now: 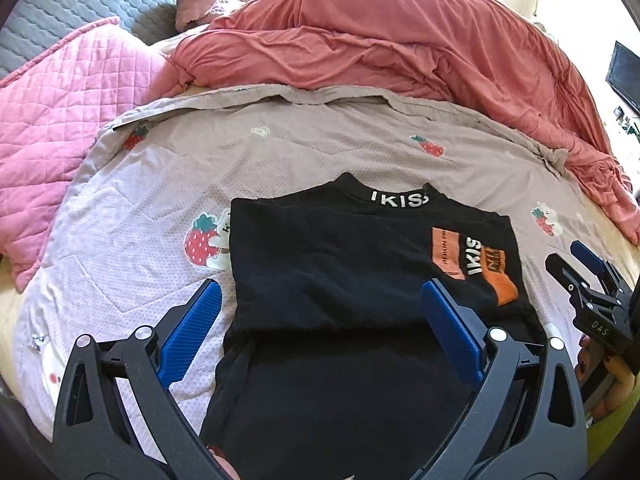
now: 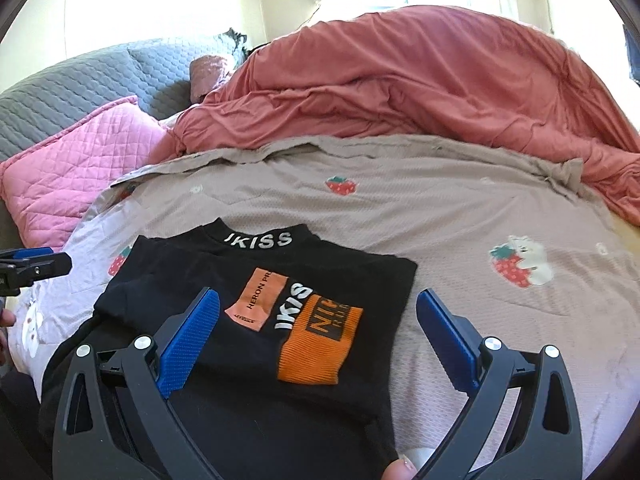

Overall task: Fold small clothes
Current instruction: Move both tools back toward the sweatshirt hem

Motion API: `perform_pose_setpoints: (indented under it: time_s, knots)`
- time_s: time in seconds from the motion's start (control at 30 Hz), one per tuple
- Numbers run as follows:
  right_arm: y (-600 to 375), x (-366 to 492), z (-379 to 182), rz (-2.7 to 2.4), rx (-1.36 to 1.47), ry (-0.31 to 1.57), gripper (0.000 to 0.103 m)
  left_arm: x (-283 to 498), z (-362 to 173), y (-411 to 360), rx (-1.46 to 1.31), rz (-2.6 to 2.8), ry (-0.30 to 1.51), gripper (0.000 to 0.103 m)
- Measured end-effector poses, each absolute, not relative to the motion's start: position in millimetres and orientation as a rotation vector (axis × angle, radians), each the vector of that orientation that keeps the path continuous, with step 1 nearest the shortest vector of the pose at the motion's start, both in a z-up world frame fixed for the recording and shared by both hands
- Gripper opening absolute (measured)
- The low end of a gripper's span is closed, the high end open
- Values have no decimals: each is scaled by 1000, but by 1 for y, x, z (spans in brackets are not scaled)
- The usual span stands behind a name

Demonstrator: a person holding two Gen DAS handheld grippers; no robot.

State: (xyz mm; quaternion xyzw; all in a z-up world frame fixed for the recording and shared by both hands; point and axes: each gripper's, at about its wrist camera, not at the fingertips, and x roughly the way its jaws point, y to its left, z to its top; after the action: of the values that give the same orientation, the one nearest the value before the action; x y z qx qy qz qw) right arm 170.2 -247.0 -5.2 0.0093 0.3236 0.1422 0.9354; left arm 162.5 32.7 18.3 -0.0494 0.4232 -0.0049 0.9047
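– What else is on the bed?
– My mauve strawberry-print sheet (image 1: 280,152), with a rumpled coral duvet (image 1: 380,40) bunched along its far edge.
– And on the left?
– A pink quilted pillow (image 1: 60,108) leaning on the grey quilted headboard (image 2: 80,84).

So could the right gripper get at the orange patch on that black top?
Probably yes. The right gripper is open and hangs right over the orange patch on the black top, with nothing lying between them.
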Motion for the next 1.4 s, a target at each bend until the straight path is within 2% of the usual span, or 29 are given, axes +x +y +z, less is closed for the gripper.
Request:
perform_pose_setpoints:
  time_s: [0.27,0.8,1.1,1.4]
  knots:
    - [-255,147,10,285,40,648,98,145,29,35,-79,-15,847,93]
    - [-267,100,5,262,35,705,98,108,25,54,-51,-3,848,93]
    - [-271,81,-2,227,26,762,98,97,18,75,-78,20,864,93]
    - [-270,67,-14,164,0,908,98,84,-5,89,-71,39,915,93]
